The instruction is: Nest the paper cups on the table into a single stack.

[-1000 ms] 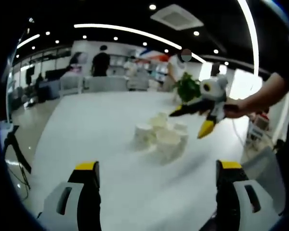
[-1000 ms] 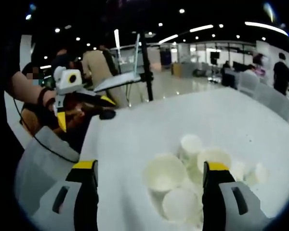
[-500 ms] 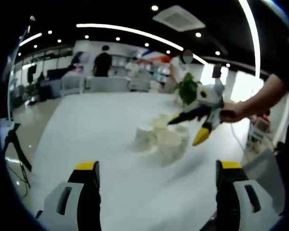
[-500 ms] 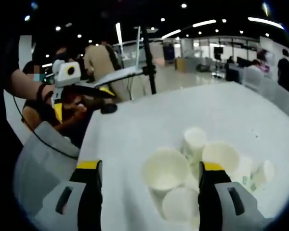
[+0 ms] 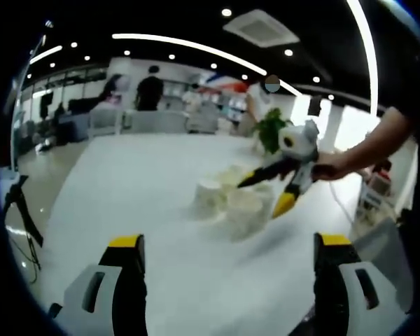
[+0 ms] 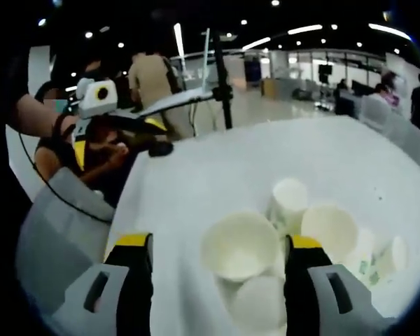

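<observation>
Views face opposite ways; both share cups (image 5: 231,199) (image 6: 241,245).

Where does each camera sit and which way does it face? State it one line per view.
Left gripper view: rides the left gripper, faces across the white table at the paper cups; a forearm holds the right gripper.
Right gripper view: rides the right gripper, looks down on the cups.
Shared: cups, table, both grippers.

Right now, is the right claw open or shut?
Open. In the right gripper view, the right claw has its jaws spread either side of an upright, mouth-up paper cup.
</observation>
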`<action>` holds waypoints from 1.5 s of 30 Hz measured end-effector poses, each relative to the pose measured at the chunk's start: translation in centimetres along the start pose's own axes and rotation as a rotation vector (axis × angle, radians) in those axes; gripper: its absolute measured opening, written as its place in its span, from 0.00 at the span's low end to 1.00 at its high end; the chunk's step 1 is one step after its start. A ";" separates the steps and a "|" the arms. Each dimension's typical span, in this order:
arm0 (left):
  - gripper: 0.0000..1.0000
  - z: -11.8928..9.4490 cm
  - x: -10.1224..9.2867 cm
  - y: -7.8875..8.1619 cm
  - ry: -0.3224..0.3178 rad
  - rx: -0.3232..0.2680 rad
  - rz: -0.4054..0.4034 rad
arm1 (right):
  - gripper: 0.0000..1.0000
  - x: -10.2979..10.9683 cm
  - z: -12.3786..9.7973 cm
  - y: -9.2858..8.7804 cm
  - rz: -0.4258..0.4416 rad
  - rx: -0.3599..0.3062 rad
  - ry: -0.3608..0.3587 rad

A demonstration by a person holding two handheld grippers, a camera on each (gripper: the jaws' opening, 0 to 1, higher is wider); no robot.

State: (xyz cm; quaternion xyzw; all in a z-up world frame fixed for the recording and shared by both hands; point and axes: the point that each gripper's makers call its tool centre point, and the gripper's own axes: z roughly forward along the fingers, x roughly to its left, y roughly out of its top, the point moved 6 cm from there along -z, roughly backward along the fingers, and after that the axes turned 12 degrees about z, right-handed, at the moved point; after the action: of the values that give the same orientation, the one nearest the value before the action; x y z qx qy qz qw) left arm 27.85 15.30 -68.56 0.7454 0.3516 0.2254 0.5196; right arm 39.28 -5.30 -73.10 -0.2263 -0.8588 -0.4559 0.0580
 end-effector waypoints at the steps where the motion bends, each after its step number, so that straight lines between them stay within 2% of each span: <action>1: 1.00 0.0 0.1 0.0 0.000 0.002 -0.003 | 0.74 -0.1 0.1 -0.1 -0.003 0.007 -0.003; 6: 1.00 0.0 0.3 0.6 0.006 -0.013 0.013 | 0.73 -0.4 0.7 -0.2 -0.013 0.024 0.004; 15: 1.00 -0.4 0.2 0.7 0.019 -0.027 0.013 | 0.66 -0.8 0.9 -0.5 -0.030 0.031 -0.005; 23: 1.00 -0.4 0.2 0.3 0.024 -0.006 -0.001 | 0.63 -1.0 0.8 -0.5 -0.041 0.029 -0.009; 26: 1.00 -0.5 0.2 0.8 0.037 -0.050 -0.016 | 0.62 -1.2 1.0 -0.6 -0.039 0.029 -0.006; 33: 0.99 -0.5 0.0 0.7 0.024 -0.025 0.000 | 0.57 -1.3 1.2 -0.4 -0.035 0.018 -0.008; 38: 1.00 -0.6 0.0 0.5 0.025 -0.014 -0.019 | 0.53 -1.6 1.1 -0.4 -0.038 0.014 -0.016; 45: 0.98 -0.9 -0.8 0.1 0.019 -0.001 -0.001 | 0.49 -1.7 0.7 -0.9 -0.015 0.007 -0.015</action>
State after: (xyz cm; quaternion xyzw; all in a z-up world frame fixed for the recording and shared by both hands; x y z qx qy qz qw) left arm 26.70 15.27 -68.13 0.7429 0.3566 0.2324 0.5166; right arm 40.48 -5.73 -74.78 -0.2230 -0.8625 -0.4517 0.0489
